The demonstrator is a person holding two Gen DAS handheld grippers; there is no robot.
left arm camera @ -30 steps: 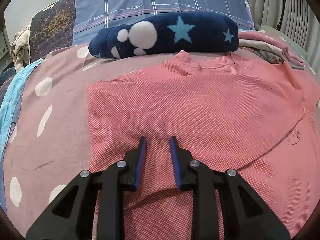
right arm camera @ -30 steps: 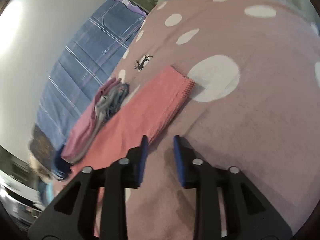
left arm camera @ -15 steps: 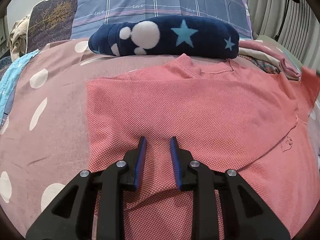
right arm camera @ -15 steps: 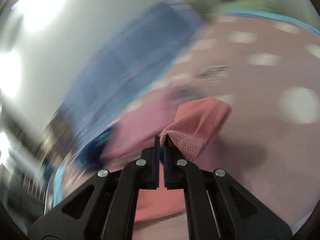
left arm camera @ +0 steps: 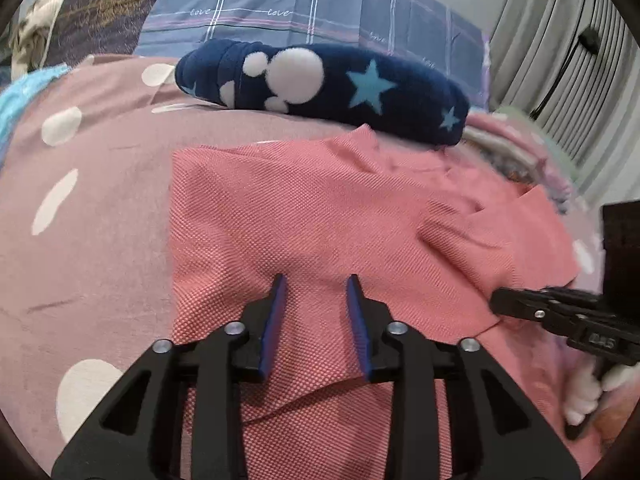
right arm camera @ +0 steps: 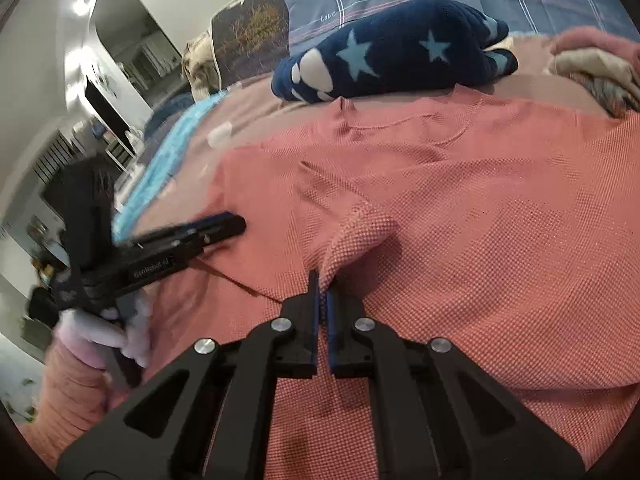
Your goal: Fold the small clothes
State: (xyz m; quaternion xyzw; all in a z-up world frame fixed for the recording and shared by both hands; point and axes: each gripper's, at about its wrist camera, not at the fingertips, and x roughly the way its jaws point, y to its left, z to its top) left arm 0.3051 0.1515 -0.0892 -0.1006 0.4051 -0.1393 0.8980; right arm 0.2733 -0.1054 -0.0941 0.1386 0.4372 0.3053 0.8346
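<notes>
A coral-pink knit shirt [left arm camera: 304, 216] lies spread on the pink dotted bedspread [left arm camera: 88, 208], collar toward the pillows. My left gripper [left arm camera: 316, 284] is open and empty, its fingers resting over the shirt's lower left part. My right gripper [right arm camera: 323, 280] is shut on the shirt's sleeve [right arm camera: 352, 232] and holds it folded over the shirt's body [right arm camera: 480, 208]. The right gripper also shows in the left wrist view [left arm camera: 500, 302] at the right. The left gripper shows in the right wrist view [right arm camera: 236, 224] at the left.
A navy fleece with stars and white dots [left arm camera: 328, 84] lies folded behind the shirt. A stack of folded clothes [right arm camera: 592, 68] sits at the back right. Blue plaid pillows [left arm camera: 304, 8] line the head of the bed. Curtains [left arm camera: 568, 60] hang at the right.
My right gripper shut on the sleeve end and carried it left, across onto the shirt's body. My left gripper stayed open over the shirt's lower left.
</notes>
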